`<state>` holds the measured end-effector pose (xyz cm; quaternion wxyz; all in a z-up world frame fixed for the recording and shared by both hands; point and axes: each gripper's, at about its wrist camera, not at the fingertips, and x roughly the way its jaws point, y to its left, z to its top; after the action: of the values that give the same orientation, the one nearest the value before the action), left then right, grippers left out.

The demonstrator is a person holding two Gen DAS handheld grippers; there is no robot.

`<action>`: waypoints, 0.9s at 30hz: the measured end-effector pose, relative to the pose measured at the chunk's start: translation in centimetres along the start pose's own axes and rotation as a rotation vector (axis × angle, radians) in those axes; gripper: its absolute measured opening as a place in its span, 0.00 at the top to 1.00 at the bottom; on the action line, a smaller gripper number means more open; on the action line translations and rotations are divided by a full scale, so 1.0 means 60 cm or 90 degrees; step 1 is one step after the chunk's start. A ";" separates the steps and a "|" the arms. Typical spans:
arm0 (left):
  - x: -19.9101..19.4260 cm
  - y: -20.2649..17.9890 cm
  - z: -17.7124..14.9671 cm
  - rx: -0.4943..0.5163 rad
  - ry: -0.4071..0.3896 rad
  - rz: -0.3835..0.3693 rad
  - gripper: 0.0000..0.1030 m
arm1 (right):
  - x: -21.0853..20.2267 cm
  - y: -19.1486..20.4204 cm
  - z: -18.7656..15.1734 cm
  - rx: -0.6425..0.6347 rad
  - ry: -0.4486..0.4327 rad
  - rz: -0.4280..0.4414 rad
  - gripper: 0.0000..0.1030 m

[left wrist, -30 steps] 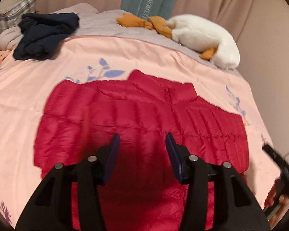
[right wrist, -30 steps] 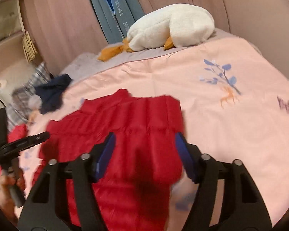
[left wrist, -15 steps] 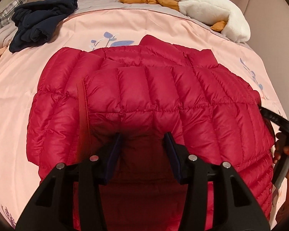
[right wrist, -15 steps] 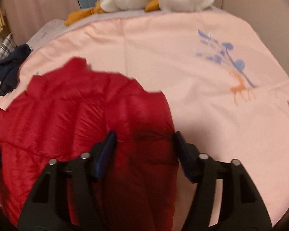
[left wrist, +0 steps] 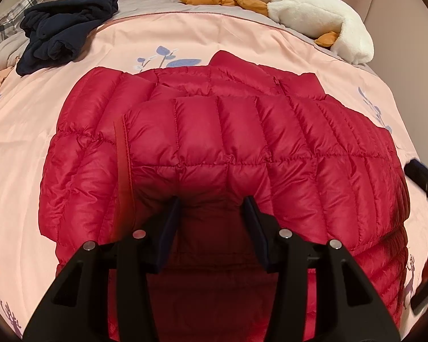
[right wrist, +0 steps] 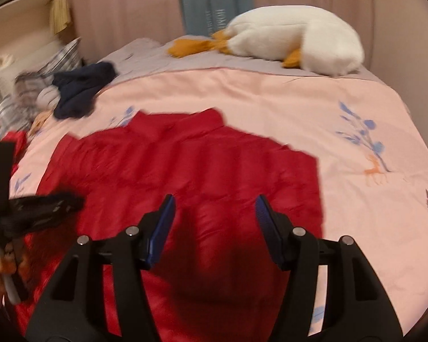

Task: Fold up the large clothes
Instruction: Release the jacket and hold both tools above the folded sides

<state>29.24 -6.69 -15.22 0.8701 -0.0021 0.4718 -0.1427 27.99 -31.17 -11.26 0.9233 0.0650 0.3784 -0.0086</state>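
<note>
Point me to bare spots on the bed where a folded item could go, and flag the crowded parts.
Bare pink quilt lies right of the red down jacket, reaching the deer print. A narrower strip runs between the jacket collar and the plush goose. The far left corner is crowded: navy clothes against a plaid pillow. The jacket fills the middle.

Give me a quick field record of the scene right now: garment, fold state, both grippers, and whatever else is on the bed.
garment: red puffer jacket, spread on the pink duvet
fold state: a sleeve or side panel is folded across the front
left gripper: open, fingers astride a raised fold of the jacket, not clamped
right gripper: open, above the jacket's right part; view blurred
other items: navy garment bunched at far left; white plush goose at far right; plaid pillow
</note>
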 end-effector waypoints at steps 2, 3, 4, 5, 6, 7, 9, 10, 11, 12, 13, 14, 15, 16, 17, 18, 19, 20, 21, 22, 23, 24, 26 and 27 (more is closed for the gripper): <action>0.000 0.000 -0.001 -0.002 0.000 0.001 0.52 | 0.016 0.014 -0.013 -0.018 0.024 0.000 0.42; 0.000 0.000 -0.001 -0.001 0.000 0.001 0.52 | 0.024 0.016 -0.019 -0.025 0.036 -0.008 0.42; 0.000 0.000 -0.001 0.000 -0.001 0.001 0.52 | 0.041 0.018 -0.028 -0.032 0.060 -0.015 0.42; 0.000 0.001 -0.001 0.000 0.000 0.001 0.52 | 0.055 0.019 -0.037 -0.035 0.082 -0.012 0.41; 0.000 0.001 -0.001 0.001 0.000 0.001 0.52 | 0.062 0.020 -0.045 -0.037 0.092 -0.014 0.41; 0.001 0.001 -0.001 0.002 0.000 0.001 0.52 | 0.066 0.023 -0.051 -0.047 0.095 -0.020 0.41; 0.001 0.001 -0.001 0.005 -0.001 0.002 0.52 | 0.065 0.027 -0.052 -0.062 0.099 -0.025 0.41; 0.002 0.001 -0.001 0.005 -0.001 0.003 0.52 | 0.062 0.027 -0.050 -0.061 0.102 -0.025 0.41; 0.002 0.002 -0.001 0.005 0.000 0.003 0.52 | 0.057 0.026 -0.047 -0.054 0.101 -0.023 0.41; 0.002 0.002 -0.001 0.003 0.000 0.002 0.52 | 0.048 0.025 -0.044 -0.046 0.094 -0.019 0.41; 0.002 0.002 -0.001 0.002 0.000 0.002 0.52 | 0.035 0.023 -0.040 -0.038 0.075 -0.012 0.41; 0.002 0.002 -0.001 0.001 0.000 0.002 0.52 | 0.024 0.021 -0.037 -0.035 0.054 -0.013 0.41; 0.002 0.002 -0.001 0.002 -0.001 0.001 0.52 | 0.020 0.018 -0.036 -0.033 0.045 -0.018 0.41; 0.002 0.001 -0.002 0.002 -0.001 0.001 0.52 | 0.018 0.011 -0.034 -0.027 0.038 -0.030 0.40; 0.002 0.001 -0.002 0.002 -0.002 0.001 0.52 | 0.022 0.001 -0.033 -0.017 0.043 -0.037 0.40; 0.001 0.001 -0.002 0.001 -0.002 0.001 0.52 | 0.030 -0.010 -0.035 -0.003 0.056 -0.040 0.40; 0.002 0.001 -0.003 0.001 -0.002 0.001 0.52 | 0.041 -0.023 -0.040 0.014 0.074 -0.045 0.40; 0.002 0.001 -0.003 0.002 -0.002 0.002 0.52 | 0.047 -0.030 -0.043 0.020 0.082 -0.045 0.40; 0.001 0.000 -0.003 0.003 -0.002 0.002 0.52 | 0.054 -0.038 -0.048 0.025 0.086 -0.038 0.40; 0.001 0.000 -0.003 0.004 -0.002 0.003 0.52 | 0.055 -0.041 -0.050 0.025 0.084 -0.039 0.40; 0.001 0.000 -0.003 0.005 -0.003 0.004 0.52 | 0.055 -0.042 -0.051 0.026 0.082 -0.040 0.40; 0.001 0.001 -0.003 0.005 -0.002 0.004 0.52 | 0.053 -0.046 -0.050 0.036 0.080 -0.037 0.40; -0.001 0.002 -0.004 0.003 -0.002 0.003 0.52 | 0.048 -0.054 -0.049 0.057 0.075 -0.036 0.40; -0.001 0.001 -0.004 0.003 -0.002 0.003 0.52 | 0.047 -0.057 -0.048 0.067 0.072 -0.037 0.40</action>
<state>29.02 -6.56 -15.31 0.8710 0.0005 0.4704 -0.1419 27.78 -34.11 -15.66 0.8953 0.1029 0.4304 -0.0513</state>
